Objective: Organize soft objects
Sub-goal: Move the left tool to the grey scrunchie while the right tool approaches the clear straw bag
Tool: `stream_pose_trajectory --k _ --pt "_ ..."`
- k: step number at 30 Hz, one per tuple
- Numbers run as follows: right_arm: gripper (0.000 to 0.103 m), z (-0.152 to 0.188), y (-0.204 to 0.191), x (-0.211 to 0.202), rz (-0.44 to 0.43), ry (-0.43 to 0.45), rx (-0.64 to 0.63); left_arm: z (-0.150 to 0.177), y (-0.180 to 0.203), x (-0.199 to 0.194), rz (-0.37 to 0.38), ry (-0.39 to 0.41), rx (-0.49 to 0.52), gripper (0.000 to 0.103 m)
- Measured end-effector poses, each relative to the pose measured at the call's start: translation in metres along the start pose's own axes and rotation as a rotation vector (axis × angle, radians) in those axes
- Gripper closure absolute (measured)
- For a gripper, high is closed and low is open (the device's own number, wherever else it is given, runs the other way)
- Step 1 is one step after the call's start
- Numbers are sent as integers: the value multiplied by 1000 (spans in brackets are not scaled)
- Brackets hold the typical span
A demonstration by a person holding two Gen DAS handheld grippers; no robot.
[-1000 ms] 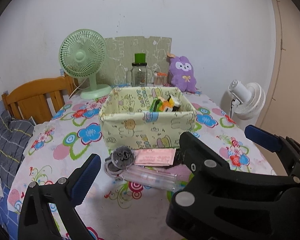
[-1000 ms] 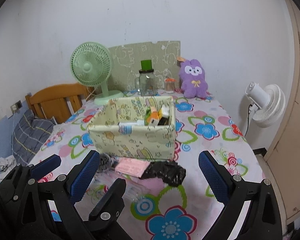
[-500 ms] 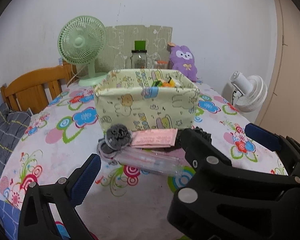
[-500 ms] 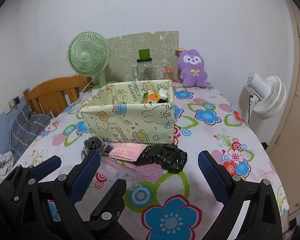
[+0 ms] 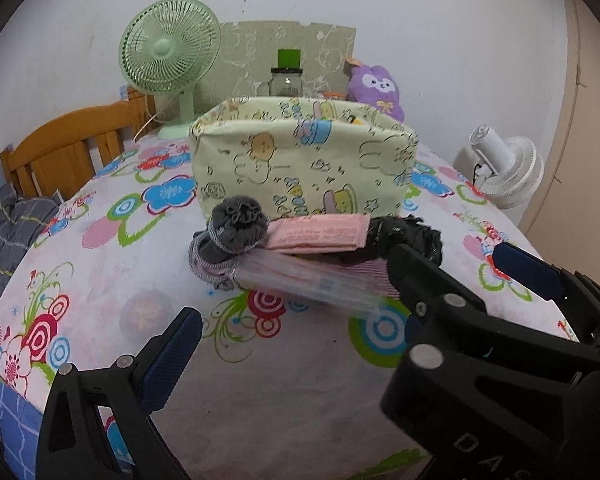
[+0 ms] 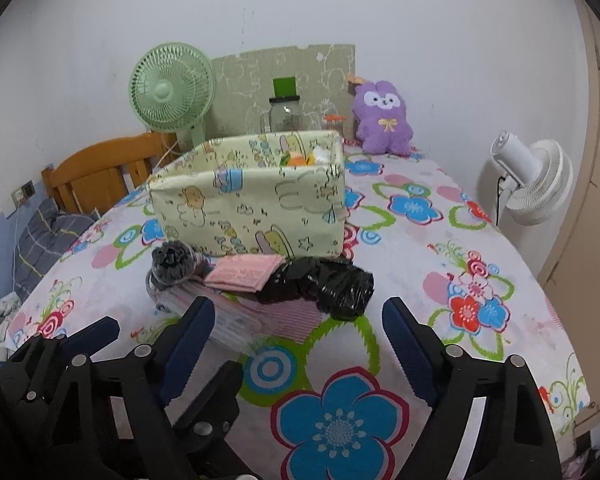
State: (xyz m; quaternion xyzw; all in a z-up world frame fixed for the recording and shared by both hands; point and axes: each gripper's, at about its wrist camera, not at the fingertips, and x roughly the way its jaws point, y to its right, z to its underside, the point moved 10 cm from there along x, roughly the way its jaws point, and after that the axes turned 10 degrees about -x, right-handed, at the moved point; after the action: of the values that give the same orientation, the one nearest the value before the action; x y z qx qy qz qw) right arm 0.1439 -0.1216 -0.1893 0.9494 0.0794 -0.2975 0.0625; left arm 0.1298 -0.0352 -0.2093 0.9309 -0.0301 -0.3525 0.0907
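A small pile lies on the flowered tablecloth in front of a pale cartoon-print fabric box [image 5: 304,168] [image 6: 252,204]. The pile holds a grey knitted ball [image 5: 238,226] [image 6: 172,262], a pink packet [image 5: 320,234] [image 6: 246,272], a crumpled black bag [image 5: 412,236] [image 6: 332,284] and a clear pouch [image 5: 300,280] [image 6: 240,320] with striped pink cloth. My right gripper [image 6: 298,344] is low, just short of the pile; its jaws are closing with nothing pressed between them. My left gripper [image 5: 296,344] is open beside it, its right finger crossing the right gripper's.
A purple plush [image 6: 382,118] leans on the back wall by a glass jar [image 6: 284,114] and a green fan [image 6: 172,88]. A white fan [image 6: 534,182] stands beyond the table's right edge. A wooden chair [image 6: 100,172] is on the left.
Both grippers have sunk toward the table, so the pile looks larger and the box's inside is mostly hidden. The right jaws have narrowed a little.
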Motion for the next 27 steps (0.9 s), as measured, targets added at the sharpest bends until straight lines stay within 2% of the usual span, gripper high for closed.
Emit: stream_pose_trajectory --k 6,22,27 --pt "22 5 -6 12 -46 -17 -29 3 -5 10 -17 -22 5 1" --pt "29 -7 4 35 -45 -45 -7 -21 -19 27 -78 -18 -16 2" --pt "35 -11 10 43 -42 -61 16 -34 -22 35 -112 -7 5 7"
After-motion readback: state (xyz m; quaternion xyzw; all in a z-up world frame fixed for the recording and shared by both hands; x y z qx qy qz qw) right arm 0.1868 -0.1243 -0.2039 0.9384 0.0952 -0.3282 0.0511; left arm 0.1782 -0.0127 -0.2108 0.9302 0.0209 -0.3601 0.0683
